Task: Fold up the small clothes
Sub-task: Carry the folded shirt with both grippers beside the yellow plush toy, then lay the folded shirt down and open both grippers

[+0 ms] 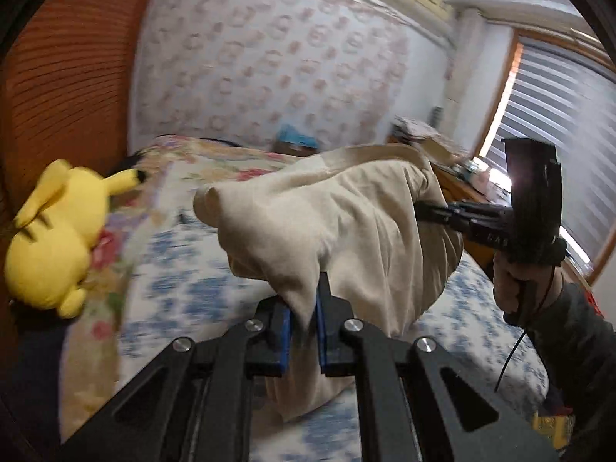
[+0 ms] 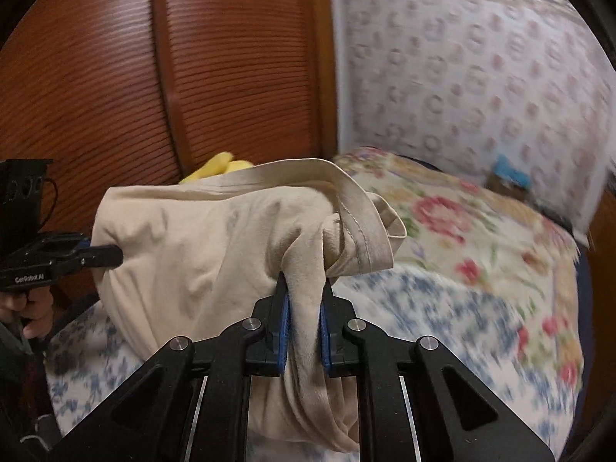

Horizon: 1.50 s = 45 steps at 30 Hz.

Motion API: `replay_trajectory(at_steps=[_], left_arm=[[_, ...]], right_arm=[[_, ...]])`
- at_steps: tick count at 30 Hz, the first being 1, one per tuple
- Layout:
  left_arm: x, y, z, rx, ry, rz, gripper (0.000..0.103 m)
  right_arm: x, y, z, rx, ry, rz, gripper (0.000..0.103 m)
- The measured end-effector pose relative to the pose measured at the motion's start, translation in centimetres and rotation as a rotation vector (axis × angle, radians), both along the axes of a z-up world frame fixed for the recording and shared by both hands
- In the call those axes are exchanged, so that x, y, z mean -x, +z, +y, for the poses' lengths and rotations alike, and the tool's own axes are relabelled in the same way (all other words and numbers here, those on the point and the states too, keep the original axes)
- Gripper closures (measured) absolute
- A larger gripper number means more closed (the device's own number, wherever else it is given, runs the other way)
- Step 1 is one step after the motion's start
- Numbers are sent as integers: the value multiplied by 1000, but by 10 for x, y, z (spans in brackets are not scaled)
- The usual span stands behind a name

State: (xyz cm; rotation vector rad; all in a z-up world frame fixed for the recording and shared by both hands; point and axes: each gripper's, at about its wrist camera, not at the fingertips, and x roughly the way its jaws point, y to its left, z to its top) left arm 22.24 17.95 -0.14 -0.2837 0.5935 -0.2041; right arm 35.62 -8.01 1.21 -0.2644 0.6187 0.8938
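A small beige garment (image 1: 338, 223) hangs in the air above the bed, held between both grippers. My left gripper (image 1: 304, 300) is shut on one bunched edge of it. My right gripper (image 2: 304, 288) is shut on the other edge, near a stitched hem (image 2: 358, 215). In the left wrist view the right gripper (image 1: 423, 208) pinches the cloth from the right. In the right wrist view the left gripper (image 2: 111, 256) pinches the garment (image 2: 200, 238) from the left. The lower part of the garment droops behind the fingers.
The bed has a blue-flowered sheet (image 1: 184, 281) and a floral quilt (image 2: 481, 231) at its head. A yellow plush toy (image 1: 54, 238) lies at the left beside a wooden slatted wardrobe (image 2: 192, 77). A window with blinds (image 1: 558, 123) and a cluttered desk are at the right.
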Motion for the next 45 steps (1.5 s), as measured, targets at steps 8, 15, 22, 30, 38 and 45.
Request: replay_trajectory(at_steps=[8, 15, 22, 30, 38, 45], left_arm=[[-7, -52, 67, 45, 146, 51, 96], [5, -72, 88, 58, 211, 71, 96], [0, -91, 99, 40, 250, 145, 96], [5, -89, 95, -50, 250, 148, 72], [16, -67, 82, -148, 257, 77, 39], [24, -45, 66, -201, 263, 49, 39]], right_arm=[[-50, -16, 142, 112, 138, -17, 93], [-69, -46, 230, 197, 253, -51, 94], [-87, -75, 265, 223, 194, -24, 82], [-113, -76, 229, 146, 95, 36, 69], [-116, -122, 209, 197, 30, 106, 69], [-100, -101, 181, 118, -2, 97, 69]])
